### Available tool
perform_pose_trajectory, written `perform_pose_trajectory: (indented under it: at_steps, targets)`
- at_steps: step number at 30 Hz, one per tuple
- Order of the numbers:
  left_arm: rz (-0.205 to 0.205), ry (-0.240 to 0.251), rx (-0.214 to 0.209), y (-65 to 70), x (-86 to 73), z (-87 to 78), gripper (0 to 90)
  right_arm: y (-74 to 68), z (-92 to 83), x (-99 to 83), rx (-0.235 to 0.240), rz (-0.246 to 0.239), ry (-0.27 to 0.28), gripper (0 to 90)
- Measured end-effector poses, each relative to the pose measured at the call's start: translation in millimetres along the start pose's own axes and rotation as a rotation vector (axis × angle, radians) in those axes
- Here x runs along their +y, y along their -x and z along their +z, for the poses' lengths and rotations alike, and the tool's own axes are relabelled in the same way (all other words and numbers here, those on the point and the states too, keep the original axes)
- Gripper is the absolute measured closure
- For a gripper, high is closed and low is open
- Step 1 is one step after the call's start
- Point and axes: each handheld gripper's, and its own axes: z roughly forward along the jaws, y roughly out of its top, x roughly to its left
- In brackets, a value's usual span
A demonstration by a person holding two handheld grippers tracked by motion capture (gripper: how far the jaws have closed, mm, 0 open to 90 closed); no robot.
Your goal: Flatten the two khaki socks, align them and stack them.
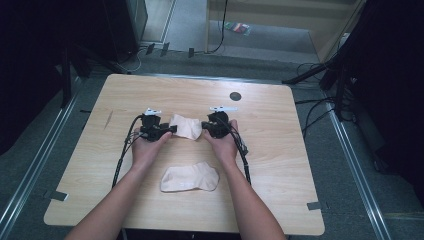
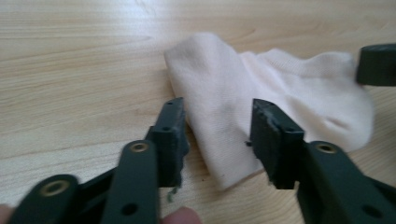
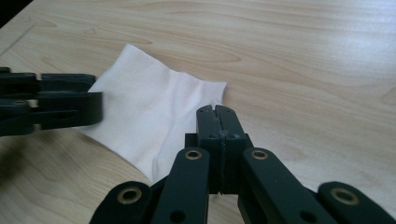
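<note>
Holding a gripper in each hand, I have my left gripper (image 2: 218, 135) with its jaws spread apart over the near edge of a pale sock (image 2: 261, 102) lying on the wooden table (image 1: 270, 145). My right gripper (image 3: 218, 116) has its jaws pressed together at the sock's other edge, though I cannot tell whether fabric is pinched. A second sock (image 1: 190, 177) lies flat nearer me, between my forearms.

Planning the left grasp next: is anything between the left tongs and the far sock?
Nothing visible. The left tongs stand open with the far sock directly between and ahead of them; the right tongs sit shut at its other edge.
</note>
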Motion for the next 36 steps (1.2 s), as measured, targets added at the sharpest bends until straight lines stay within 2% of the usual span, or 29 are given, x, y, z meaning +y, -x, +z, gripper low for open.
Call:
perform_pose_trajectory:
  at_steps: [1,3,4,6,7,8,9,11,12,14,15,16,17,18,19,20,21,22,23,24,25,26,27,28,29,30,31,34,36]
  targets:
    - [0.01,-0.019,0.014,1.3,-0.1,1.6,65.3,0.4,-0.1,-1.6,0.008,0.005,-0.002,90.0]
    - [0.004,-0.028,-0.007,0.5,-0.6,1.7,79.9,-0.5,0.6,-5.6,0.022,0.015,-0.009,90.0]
    - [0.022,-0.029,-0.006,0.5,-1.0,-1.1,85.7,-1.2,1.8,-7.5,0.029,0.007,-0.013,90.0]
    - [0.033,-0.015,-0.002,1.5,-1.5,-6.8,88.7,-4.5,3.9,-11.8,0.034,0.0,-0.023,90.0]
    - [0.075,0.005,0.036,3.7,-1.4,-15.1,89.0,-7.5,5.7,-14.6,0.036,-0.005,-0.032,90.0]
    - [0.075,0.005,0.036,3.7,-1.4,-15.1,89.1,-7.5,5.7,-14.6,0.036,-0.005,-0.032,90.0]
    - [0.097,0.029,0.062,6.2,-1.3,-22.2,89.1,-8.8,6.7,-15.8,0.04,-0.003,-0.037,90.0]
    - [0.139,0.066,0.066,13.5,-2.0,-31.4,88.9,-16.4,10.8,-19.8,0.059,-0.016,-0.058,90.0]
    - [0.173,0.066,0.046,19.0,-2.8,-32.9,88.9,-16.4,10.8,-19.8,0.059,-0.016,-0.058,90.0]
    - [0.235,0.036,-0.047,29.3,-4.6,-29.3,87.0,-20.5,12.0,-21.1,0.063,-0.017,-0.069,90.0]
    - [0.244,-0.008,-0.158,34.0,-5.5,-22.0,70.3,-21.9,11.8,-21.4,0.039,-0.028,-0.07,90.0]
    - [0.244,-0.008,-0.158,34.0,-5.5,-22.0,64.6,-21.9,11.8,-21.4,0.039,-0.028,-0.07,90.0]
    - [0.221,-0.022,-0.254,34.8,-6.8,-18.0,59.0,-20.6,9.7,-21.4,0.023,-0.018,-0.072,90.0]
    - [0.231,-0.019,-0.275,34.5,-7.4,-17.9,59.0,-20.6,9.7,-21.4,0.023,-0.018,-0.072,90.0]
    - [0.252,0.016,-0.309,31.9,-8.2,-19.9,55.3,-18.7,7.3,-21.5,0.013,-0.017,-0.076,90.0]
    - [0.252,0.016,-0.309,31.9,-8.2,-19.9,54.0,-18.7,7.3,-21.5,0.013,-0.017,-0.076,90.0]
    - [0.244,0.045,-0.358,23.3,-7.7,-24.0,53.5,-15.7,4.4,-21.8,-0.004,-0.023,-0.076,90.0]
    - [0.244,0.045,-0.358,23.3,-7.7,-24.0,53.7,-15.7,4.4,-21.8,-0.004,-0.023,-0.076,90.0]
    - [0.208,0.111,-0.29,10.7,-8.6,-30.7,56.2,-11.6,2.0,-22.2,-0.016,-0.023,-0.077,90.0]
    - [0.208,0.111,-0.29,10.7,-8.6,-30.7,58.5,-11.6,2.0,-22.2,-0.016,-0.023,-0.077,90.0]
    - [0.099,0.155,-0.243,-4.7,-9.3,-35.1,59.1,-6.8,-0.4,-22.5,-0.023,-0.017,-0.075,90.0]
    - [0.099,0.155,-0.243,-4.7,-9.3,-35.1,59.0,-6.8,-0.4,-22.5,-0.023,-0.017,-0.075,90.0]
    - [0.039,0.134,-0.139,-14.7,-9.7,-33.8,58.8,-2.9,-1.6,-23.2,-0.021,-0.018,-0.073,90.0]
    - [0.039,0.134,-0.139,-14.7,-9.7,-33.8,58.5,-2.9,-1.6,-23.2,-0.021,-0.018,-0.073,90.0]
    - [0.015,0.111,-0.09,-18.8,-10.5,-30.6,58.5,-2.3,-2.0,-23.5,-0.02,-0.013,-0.073,90.0]
    - [0.009,0.1,-0.076,-21.1,-11.1,-28.8,57.0,-1.0,-2.3,-24.0,-0.026,-0.017,-0.073,90.0]
    - [0.027,0.076,-0.026,-21.2,-12.3,-26.1,56.6,0.8,-3.0,-24.6,-0.029,-0.013,-0.069,90.0]
    - [0.049,0.05,0.0,-20.4,-13.8,-23.3,56.1,2.6,-4.3,-24.8,-0.044,-0.017,-0.064,90.0]
    - [0.07,0.029,0.053,-19.8,-15.3,-21.9,53.0,5.1,-5.4,-25.5,-0.074,-0.016,-0.068,90.0]
